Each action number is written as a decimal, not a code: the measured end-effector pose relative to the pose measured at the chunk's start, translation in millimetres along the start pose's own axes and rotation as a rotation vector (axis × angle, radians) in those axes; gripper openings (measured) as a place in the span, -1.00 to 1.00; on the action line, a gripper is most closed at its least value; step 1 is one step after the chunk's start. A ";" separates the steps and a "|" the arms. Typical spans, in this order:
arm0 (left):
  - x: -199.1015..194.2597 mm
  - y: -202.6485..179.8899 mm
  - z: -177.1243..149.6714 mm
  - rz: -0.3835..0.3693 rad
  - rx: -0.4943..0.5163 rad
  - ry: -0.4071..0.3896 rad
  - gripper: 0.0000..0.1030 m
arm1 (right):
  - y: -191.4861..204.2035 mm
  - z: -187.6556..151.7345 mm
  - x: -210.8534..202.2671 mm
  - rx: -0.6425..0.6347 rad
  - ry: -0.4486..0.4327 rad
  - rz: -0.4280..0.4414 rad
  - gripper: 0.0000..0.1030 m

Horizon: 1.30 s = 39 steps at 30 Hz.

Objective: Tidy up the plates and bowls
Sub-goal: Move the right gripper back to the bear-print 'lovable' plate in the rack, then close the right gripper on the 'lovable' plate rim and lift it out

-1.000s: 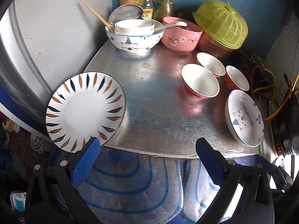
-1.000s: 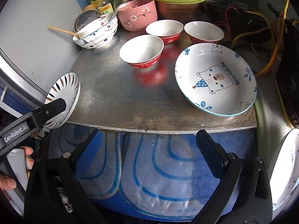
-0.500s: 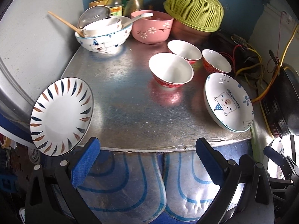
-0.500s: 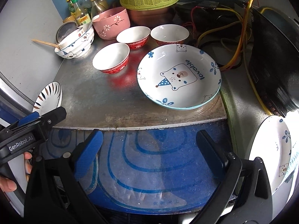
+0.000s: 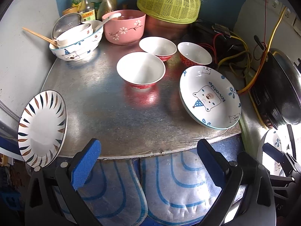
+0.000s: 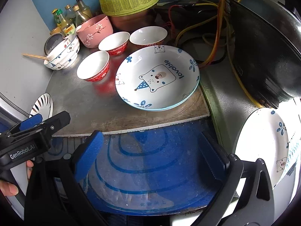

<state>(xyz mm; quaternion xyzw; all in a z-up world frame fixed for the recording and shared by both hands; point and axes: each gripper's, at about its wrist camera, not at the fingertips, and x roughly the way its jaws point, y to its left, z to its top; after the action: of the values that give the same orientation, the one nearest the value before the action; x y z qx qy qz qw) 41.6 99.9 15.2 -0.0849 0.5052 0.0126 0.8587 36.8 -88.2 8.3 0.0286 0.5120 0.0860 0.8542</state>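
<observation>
Both grippers, left [image 5: 148, 162] and right [image 6: 150, 156], released and empty short of the counter [image 5: 105, 101]; bear plate [image 6: 157, 78] at its right front edge, striped plate [image 5: 42, 128] overhanging far left: approach low, pinch rim squarely.

Bare metal is lying open across the front-left of the counter [image 5: 105, 113]. 3 red bowls [image 5: 141, 69] and the bear plate [image 5: 209, 97] are crowding the right; cables [image 5: 242, 56] are blocking beyond.
</observation>
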 end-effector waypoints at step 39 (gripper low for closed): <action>18.1 -126.9 2.5 -0.127 0.231 0.059 0.99 | -128.8 -31.5 -25.2 0.230 -0.003 -0.085 0.96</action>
<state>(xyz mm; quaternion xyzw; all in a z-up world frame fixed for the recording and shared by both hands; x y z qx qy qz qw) 66.3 -25.9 17.5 -0.0174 0.5218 -0.1027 0.8467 12.6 -220.5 -2.4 0.1050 0.5178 -0.0098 0.8490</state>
